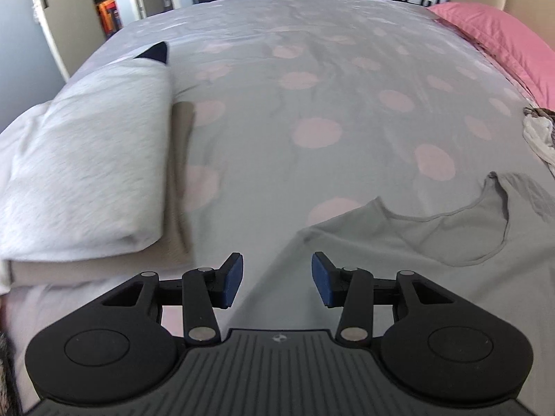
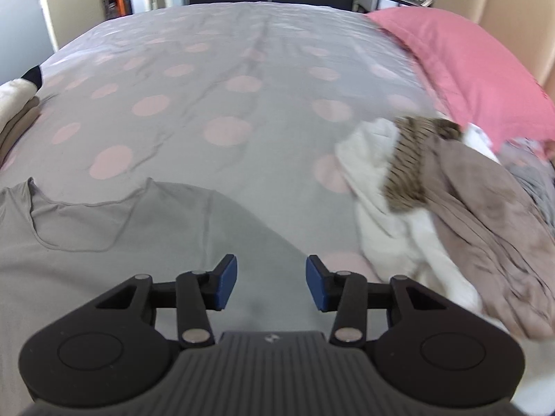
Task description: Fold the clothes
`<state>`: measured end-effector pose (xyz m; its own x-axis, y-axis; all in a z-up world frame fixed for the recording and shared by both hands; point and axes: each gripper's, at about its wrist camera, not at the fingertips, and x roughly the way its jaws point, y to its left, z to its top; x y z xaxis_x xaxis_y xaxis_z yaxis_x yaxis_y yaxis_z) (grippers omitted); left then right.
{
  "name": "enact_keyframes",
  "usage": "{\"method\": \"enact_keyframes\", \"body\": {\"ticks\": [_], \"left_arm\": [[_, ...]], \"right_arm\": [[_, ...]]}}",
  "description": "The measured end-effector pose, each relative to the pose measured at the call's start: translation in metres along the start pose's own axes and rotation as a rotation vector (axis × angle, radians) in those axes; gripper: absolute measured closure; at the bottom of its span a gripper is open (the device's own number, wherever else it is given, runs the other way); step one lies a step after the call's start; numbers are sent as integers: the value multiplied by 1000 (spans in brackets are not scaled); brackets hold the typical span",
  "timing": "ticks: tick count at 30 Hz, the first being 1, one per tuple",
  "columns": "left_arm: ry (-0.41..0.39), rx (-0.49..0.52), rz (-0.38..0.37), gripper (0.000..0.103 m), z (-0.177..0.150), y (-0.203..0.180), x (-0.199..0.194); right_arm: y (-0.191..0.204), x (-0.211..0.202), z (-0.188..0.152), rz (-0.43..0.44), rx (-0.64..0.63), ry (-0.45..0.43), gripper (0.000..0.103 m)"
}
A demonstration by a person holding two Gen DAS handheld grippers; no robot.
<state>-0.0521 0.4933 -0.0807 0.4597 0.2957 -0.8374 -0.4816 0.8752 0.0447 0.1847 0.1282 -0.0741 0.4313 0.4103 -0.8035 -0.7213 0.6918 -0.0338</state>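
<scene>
The left gripper (image 1: 277,279) has its jaws apart with nothing between them, hanging over the edge where the grey top (image 1: 433,246) meets the bed (image 1: 312,69). The right gripper (image 2: 271,282) likewise has its jaws apart and empty, above the same grey top (image 2: 121,228), which lies spread flat with its neckline away from the jaws. Left of it sits a stack of folded clothes (image 1: 83,173); to the right lies a heap of unfolded garments (image 2: 451,215), with a pink pillow (image 2: 468,69) beyond.
</scene>
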Motion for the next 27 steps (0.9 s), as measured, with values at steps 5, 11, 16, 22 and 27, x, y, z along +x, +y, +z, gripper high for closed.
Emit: {"method": "enact_keyframes", "body": {"ticks": [5, 11, 16, 22, 27], "left_arm": [[8, 128, -34, 61, 18, -28, 41], [30, 185, -88, 60, 22, -36, 76], [16, 157, -134, 62, 19, -38, 88], [-61, 130, -148, 101, 12, -45, 74], [-162, 112, -75, 102, 25, -51, 47]], "right_arm": [[21, 44, 28, 61, -76, 5, 58], [48, 92, 56, 121, -176, -3, 58], [67, 126, 65, 161, -230, 41, 59], [76, 126, 56, 179, -258, 47, 98], [76, 92, 66, 105, -248, -81, 99]]}}
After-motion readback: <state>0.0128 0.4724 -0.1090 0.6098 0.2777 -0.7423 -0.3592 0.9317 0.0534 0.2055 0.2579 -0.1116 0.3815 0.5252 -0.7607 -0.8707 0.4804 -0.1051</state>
